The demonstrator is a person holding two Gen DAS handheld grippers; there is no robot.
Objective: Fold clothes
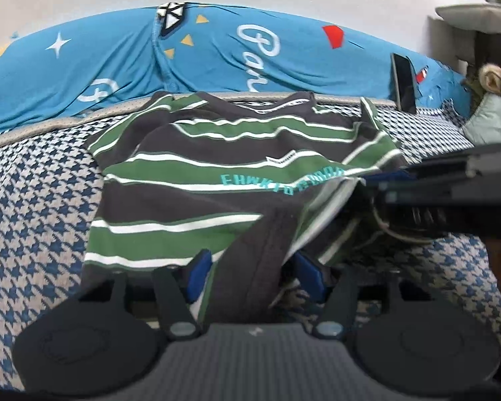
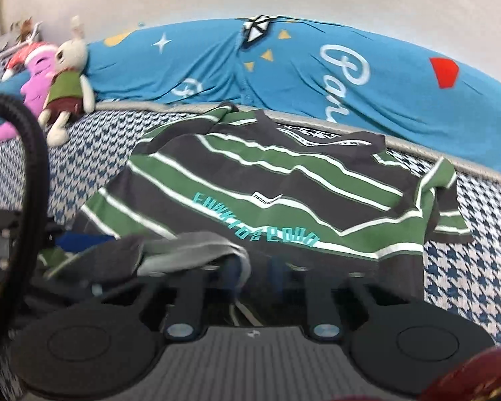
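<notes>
**Hem lifted on striped shirt, both tongs gripping**

Houndstooth bed cover (image 1: 33,207), blue quilt (image 1: 117,56) across frame top. Striped shirt (image 1: 197,153) centre frame. Your left gripper (image 1: 254,274) pinches its grey hem; right gripper (image 2: 254,270) looks clamped on fabric too, blurry. Keep both hem corners level, carry evenly toward the collar. No containers visible.

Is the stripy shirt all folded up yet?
Not yet. The striped shirt lies mostly spread on the bed. The left gripper has the bottom hem between its fingers; the right gripper seems to pinch the hem too. The folding itself is left.
</notes>
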